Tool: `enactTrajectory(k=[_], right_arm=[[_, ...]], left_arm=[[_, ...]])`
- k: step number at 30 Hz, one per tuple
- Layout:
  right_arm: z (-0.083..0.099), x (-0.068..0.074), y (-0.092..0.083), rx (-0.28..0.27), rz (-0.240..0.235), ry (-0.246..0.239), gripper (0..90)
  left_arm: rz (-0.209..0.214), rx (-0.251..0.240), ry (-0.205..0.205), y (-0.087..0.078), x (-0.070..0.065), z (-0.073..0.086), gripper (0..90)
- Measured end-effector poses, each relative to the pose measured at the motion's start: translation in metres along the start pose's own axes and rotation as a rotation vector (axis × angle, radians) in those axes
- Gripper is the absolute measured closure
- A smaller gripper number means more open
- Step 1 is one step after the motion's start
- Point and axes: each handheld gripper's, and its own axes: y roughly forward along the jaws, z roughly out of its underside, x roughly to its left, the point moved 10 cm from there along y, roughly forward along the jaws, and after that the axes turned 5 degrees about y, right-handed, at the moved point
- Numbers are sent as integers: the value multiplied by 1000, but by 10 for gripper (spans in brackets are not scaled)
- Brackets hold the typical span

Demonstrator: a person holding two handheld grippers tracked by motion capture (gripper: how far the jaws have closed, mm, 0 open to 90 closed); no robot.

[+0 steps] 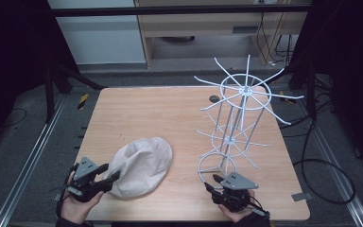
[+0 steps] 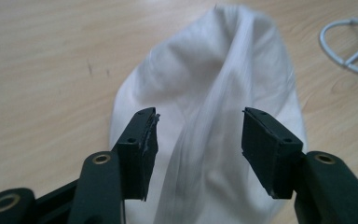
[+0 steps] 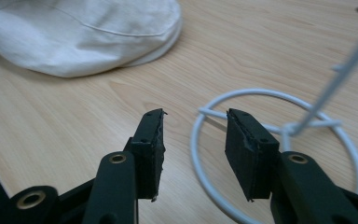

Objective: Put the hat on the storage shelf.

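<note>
One white cap on table, between and just beyond parted left gripper fingers, unheld. Soft, light, floppy: pinch brim edge. Right gripper fingers apart, straddling wire rack base ring, not pinching.

A small dark disc lies on the wooden table near its far edge.

A lab or recording rig, not a home: bare wooden surface ringed by black curtains, metal floor rails, loose cables trailing over grey carpet, plain cabinet behind.
</note>
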Motion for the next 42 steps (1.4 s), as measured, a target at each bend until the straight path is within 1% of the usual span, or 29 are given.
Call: enactTrajectory(k=[1,2,5,7,8,9,10,11,12,13,15,16,17,18,21,24,25,26,28,30,32,34,35,37,38,39,40,41,42], right_arm=[[0,0,0,0,0,0,571],[-2,4,4,-4,-8,-11,569],[-10,19,17,-12,-24,-24,550],[-16,28,25,-21,-37,-35,538],[-22,39,37,-27,-49,-44,519],[-22,39,37,-27,-49,-44,519],[-29,51,51,-29,-59,-58,496],[-33,57,59,-31,-63,-65,486],[-38,62,66,-34,-70,-72,476],[-38,62,66,-34,-70,-72,476],[-46,71,82,-44,-74,-63,467],[-54,78,97,-51,-71,-65,458],[-54,78,97,-51,-71,-65,458],[-59,81,110,-48,-57,-75,452],[-66,82,124,-56,-50,-45,449],[-68,79,137,-48,-28,-54,439],[-68,79,137,-48,-28,-54,439],[-69,78,140,-47,-24,-51,437],[-72,75,148,-48,-24,-41,436],[-73,74,150,-52,-24,-38,439],[-73,72,155,-40,-26,-27,469],[-70,70,161,-23,-15,-43,513],[-68,71,164,-14,-16,-44,527],[-65,71,167,2,-19,-51,612],[-64,72,167,7,-17,-49,631],[-64,72,167,11,-15,-52,677],[-64,72,166,17,-8,-53,748],[-64,71,164,26,6,-65,836],[-64,70,163,29,8,-70,854]], left_arm=[[-2,8,-1,-2,1,6,452],[-5,13,-5,-3,2,11,454],[-11,24,-15,-6,6,23,470],[-17,37,-17,-5,8,28,485],[-28,61,-12,0,11,35,504],[-28,61,-12,0,11,35,516],[-29,92,-5,5,13,41,525],[-29,92,-5,5,13,41,535],[-22,106,-3,6,14,44,546],[-17,110,-6,8,14,46,546],[-11,113,-9,10,15,47,570],[-11,114,-11,10,15,47,609],[-10,113,-10,10,16,47,609],[-7,116,-12,11,17,47,641],[-3,120,-17,13,19,48,680],[-1,124,-23,15,21,48,714],[-1,124,-23,15,21,48,729],[0,127,-23,15,22,48,729],[5,127,-32,16,23,48,759],[7,130,-33,17,24,48,767],[8,133,-30,18,25,47,778],[10,132,-39,19,26,46,786],[11,134,-37,20,26,46,789],[15,131,-45,21,27,45,794],[13,131,-46,22,28,45,796],[14,133,-47,22,30,45,796],[10,127,-57,23,31,43,797],[7,128,-57,24,33,43,799],[4,127,-62,25,34,42,800]])
